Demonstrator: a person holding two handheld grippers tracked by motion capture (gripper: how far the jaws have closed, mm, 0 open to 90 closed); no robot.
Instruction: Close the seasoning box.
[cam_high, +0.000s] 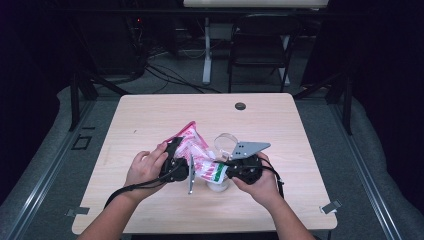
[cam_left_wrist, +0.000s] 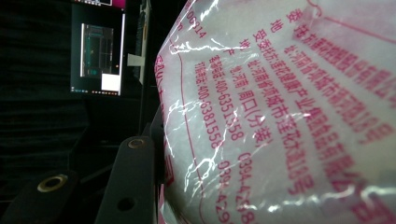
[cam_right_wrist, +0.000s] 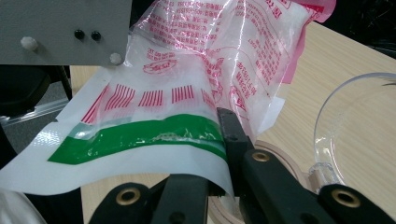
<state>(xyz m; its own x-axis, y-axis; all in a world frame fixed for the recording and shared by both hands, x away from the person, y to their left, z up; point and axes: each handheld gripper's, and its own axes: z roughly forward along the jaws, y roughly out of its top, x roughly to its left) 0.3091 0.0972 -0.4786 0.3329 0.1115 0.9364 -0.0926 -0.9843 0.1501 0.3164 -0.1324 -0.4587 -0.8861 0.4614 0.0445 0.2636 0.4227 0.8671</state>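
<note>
A clear plastic bag (cam_high: 194, 145) with pink print and a green stripe hangs above the wooden table (cam_high: 150, 120), stretched between both grippers. My left gripper (cam_high: 181, 167) grips its left side; in the left gripper view one black finger (cam_left_wrist: 133, 182) lies against the bag (cam_left_wrist: 280, 116), and the other finger is hidden behind it. My right gripper (cam_high: 227, 171) is shut on the bag's white end below the green stripe (cam_right_wrist: 140, 137), with the pinch (cam_right_wrist: 224, 140) close up in the right gripper view. A clear glass cup (cam_high: 225, 142) stands just behind the right gripper, its rim (cam_right_wrist: 345, 116) beside the bag.
A round wooden base (cam_right_wrist: 285, 163) lies under the cup. A dark grommet (cam_high: 240, 106) sits near the table's far edge. A black chair (cam_high: 260, 45) and a white desk leg (cam_high: 206, 55) stand beyond the table. The left gripper's grey plate (cam_right_wrist: 65, 28) is close to the bag.
</note>
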